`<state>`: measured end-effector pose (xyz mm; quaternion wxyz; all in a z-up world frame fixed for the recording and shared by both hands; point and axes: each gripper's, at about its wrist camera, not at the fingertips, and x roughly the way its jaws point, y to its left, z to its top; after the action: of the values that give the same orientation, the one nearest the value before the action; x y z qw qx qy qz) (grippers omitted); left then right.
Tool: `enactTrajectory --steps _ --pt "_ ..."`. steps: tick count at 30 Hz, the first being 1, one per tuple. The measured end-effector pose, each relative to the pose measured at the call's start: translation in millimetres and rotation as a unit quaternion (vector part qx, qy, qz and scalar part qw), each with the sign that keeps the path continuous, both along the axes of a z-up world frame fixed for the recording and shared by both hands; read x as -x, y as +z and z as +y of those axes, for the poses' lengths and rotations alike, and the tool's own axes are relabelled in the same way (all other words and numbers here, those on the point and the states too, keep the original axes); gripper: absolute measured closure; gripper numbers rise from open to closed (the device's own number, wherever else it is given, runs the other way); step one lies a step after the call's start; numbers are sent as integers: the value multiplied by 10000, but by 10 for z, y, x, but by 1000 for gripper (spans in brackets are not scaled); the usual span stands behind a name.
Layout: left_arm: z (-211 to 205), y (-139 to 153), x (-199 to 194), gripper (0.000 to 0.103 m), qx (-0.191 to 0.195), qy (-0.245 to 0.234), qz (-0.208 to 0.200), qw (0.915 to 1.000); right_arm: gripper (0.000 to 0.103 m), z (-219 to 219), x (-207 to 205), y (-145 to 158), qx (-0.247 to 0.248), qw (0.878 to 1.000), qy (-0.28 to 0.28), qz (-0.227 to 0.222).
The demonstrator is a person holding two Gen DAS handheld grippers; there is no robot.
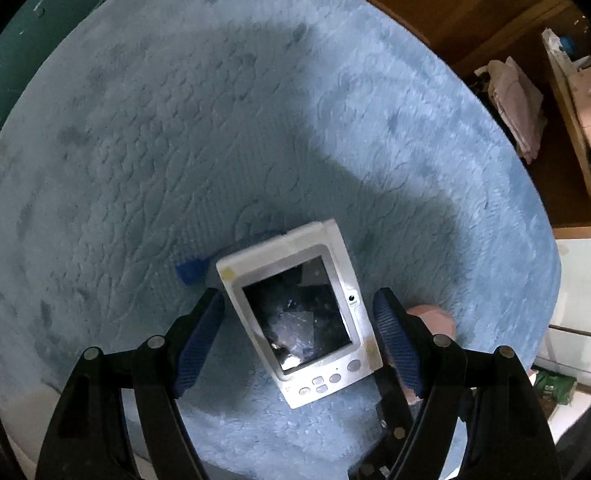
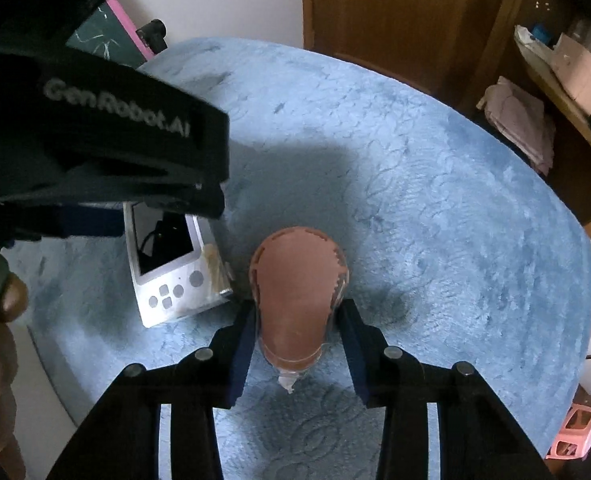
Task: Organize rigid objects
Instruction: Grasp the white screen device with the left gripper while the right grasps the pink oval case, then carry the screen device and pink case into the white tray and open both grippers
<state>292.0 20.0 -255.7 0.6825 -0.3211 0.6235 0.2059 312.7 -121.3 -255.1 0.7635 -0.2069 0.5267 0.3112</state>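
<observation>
Your left tool (image 1: 297, 340) hangs open astride the white handheld console (image 1: 307, 312) lying on the blue-covered counter (image 1: 175, 140); just right of it, your right tool (image 2: 297, 320) clamps the brown shoe-shaped piece (image 2: 297, 284).

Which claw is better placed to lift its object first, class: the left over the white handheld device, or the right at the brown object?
Probably the right claw: its pads already flank the brown object closely. The left claw straddles the white handheld device with clear gaps either side.
</observation>
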Motion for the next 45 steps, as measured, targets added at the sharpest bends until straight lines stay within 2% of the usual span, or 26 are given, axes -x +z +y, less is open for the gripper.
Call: enactTrajectory --steps 6,7,13,20,30,38,42,45 --pt "-88 -23 -47 26 -280 -113 96 9995 62 -128 79 41 7 9999 -131 50" --pt "-92 -13 -44 31 -257 -124 37 9996 62 -159 103 49 1 9998 -161 68" --pt "-100 70 11 36 -290 -251 -88 9992 62 -329 240 160 -84 9994 -327 94" --pt "-237 501 122 38 -407 -812 -494 9946 62 -522 538 461 -256 9984 -498 -40" --pt "-290 1254 491 38 -375 -1152 -1105 9865 62 -600 880 1077 -590 9956 -599 -421" --pt "-356 1859 1011 38 -562 -1710 -1453 9729 62 -627 1381 1650 -1021 9910 -479 -719" --pt "-370 2013 1361 37 -732 -2062 -1490 9643 62 -649 1731 1859 -1209 9889 -362 -789" --pt "-373 2019 1602 37 -772 -2314 -1432 9592 62 -664 1989 1921 -1271 9883 -284 -796"
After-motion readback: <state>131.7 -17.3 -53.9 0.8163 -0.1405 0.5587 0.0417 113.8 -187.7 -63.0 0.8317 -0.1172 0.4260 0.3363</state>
